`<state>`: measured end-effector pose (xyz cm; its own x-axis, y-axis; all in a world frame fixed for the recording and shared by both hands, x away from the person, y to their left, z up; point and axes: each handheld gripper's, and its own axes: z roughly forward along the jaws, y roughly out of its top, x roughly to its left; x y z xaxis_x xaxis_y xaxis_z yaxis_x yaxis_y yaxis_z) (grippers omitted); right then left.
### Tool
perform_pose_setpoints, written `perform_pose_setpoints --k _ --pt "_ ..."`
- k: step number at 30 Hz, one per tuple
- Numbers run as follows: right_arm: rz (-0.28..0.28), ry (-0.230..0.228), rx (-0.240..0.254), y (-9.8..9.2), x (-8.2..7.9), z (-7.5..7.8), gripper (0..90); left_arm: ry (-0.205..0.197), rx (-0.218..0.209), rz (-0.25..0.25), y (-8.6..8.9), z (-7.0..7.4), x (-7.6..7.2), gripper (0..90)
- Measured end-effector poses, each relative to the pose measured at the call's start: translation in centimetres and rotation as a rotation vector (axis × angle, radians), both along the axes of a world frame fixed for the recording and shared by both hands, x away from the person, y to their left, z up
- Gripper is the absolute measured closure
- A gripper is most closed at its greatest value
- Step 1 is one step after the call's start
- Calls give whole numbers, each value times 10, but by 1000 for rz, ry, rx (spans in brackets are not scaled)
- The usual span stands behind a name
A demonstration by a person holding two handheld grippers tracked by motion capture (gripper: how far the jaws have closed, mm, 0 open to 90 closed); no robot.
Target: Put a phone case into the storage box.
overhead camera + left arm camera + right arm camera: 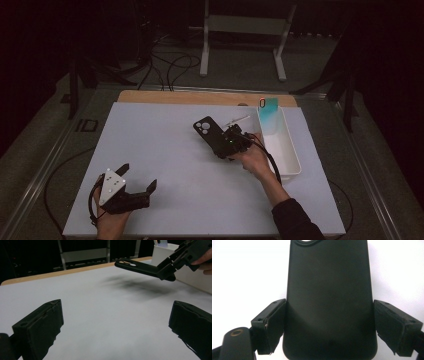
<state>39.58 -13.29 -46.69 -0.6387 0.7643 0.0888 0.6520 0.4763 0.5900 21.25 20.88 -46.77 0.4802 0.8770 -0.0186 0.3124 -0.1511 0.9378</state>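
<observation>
A black phone case (207,131) with a camera cut-out hangs tilted just above the white mat (165,165), casting a shadow on it. My right gripper (223,145) is shut across the case's lower end; in the right gripper view both jaws press the sides of the case (329,290). In the left gripper view the case (137,266) and the right gripper (167,272) show at the upper right. My left gripper (138,176) rests near the front left of the mat, open, with nothing between its fingers (40,327).
A long white tray (295,157) lies to the right of the case, with a teal object (270,112) standing at its far end. A thin white stick (237,120) lies beside the tray. The wooden table edge (200,97) runs behind the mat.
</observation>
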Motion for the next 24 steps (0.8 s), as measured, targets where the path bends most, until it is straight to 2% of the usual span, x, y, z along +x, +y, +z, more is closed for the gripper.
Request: perform_pose_setpoints --k 1,5,7,14,18,24 --pt "4 -27 19 -5 -7 6 148 -1 -16 -3 -2 4 2 0" --pt "4 -67 51 -10 -17 14 147 9 -33 -3 -5 9 5 0" --pt "7 -77 62 -11 -19 16 147 16 -32 -1 -6 10 7 0" --pt "15 -171 96 -14 -37 28 146 31 -48 -28 -16 26 21 0" --pt "25 -199 112 -13 -45 30 146 29 -62 -43 -21 33 29 0" --pt "36 -216 150 -14 -54 32 146 24 -81 -64 -27 34 37 0"
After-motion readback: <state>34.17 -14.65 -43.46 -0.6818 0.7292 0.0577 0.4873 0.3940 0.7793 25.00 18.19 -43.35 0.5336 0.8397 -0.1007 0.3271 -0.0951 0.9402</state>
